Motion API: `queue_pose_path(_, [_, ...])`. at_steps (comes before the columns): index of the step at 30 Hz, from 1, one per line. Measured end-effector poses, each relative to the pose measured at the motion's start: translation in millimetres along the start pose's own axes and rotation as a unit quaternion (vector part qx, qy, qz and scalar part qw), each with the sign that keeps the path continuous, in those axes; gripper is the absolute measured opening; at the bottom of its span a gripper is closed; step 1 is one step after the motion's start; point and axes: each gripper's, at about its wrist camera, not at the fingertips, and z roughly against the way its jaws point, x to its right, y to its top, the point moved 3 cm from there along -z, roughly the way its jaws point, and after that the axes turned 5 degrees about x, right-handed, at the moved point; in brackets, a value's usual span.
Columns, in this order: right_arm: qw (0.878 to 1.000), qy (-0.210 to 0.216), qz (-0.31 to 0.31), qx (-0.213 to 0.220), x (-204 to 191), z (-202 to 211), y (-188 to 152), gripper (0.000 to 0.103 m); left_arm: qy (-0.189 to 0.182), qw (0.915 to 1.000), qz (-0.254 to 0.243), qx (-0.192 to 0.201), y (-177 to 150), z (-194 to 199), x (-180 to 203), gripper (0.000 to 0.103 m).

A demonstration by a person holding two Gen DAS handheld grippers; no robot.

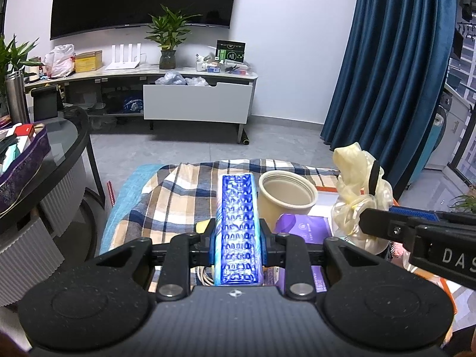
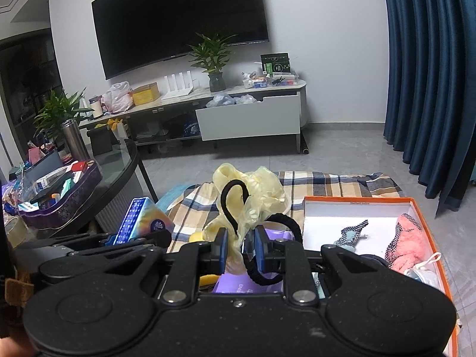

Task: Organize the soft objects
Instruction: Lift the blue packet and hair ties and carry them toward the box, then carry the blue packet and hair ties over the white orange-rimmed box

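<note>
Gripping status, left gripper (image 1: 237, 239): jaws clenched on the blue-patterned tissue pack (image 1: 237, 223), which runs lengthwise between the fingers at centre frame of the left wrist view.
Right gripper (image 2: 240, 245): jaws clenched on a crumpled pale yellow glove bundle (image 2: 255, 196) with a black elastic band (image 2: 235, 208) looped through it; both rise above the fingers at centre frame of the right wrist view.
Cross-check: the tissue pack also shows at lower left of the right wrist view; the glove bundle shows at right of the left wrist view.
Beige cup (image 1: 285, 196): upright, open mouth, just right of the tissue pack, on the plaid cloth (image 1: 166, 196).
Purple packet (image 1: 303, 227): lying flat below the cup, between the two grippers.
Orange-rimmed box (image 2: 416, 200): right of frame, on the plaid cloth; holds a pink plush item (image 2: 409, 244) at its right side and a checked blue-grey fabric piece (image 2: 352, 233) near its centre.
</note>
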Motion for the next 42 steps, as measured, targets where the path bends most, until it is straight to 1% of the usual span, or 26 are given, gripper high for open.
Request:
queue_pose_path(16, [1.000,-0.011,-0.011,0.006,13,8,3,0.024,-0.016,0.9998,-0.012,0.002,3,-2,16,0.028])
queue_pose_path(42, [0.999,-0.030,-0.031,0.009,26,12,3,0.024,-0.034,0.9991,-0.026,0.003,2,-9,30,0.028])
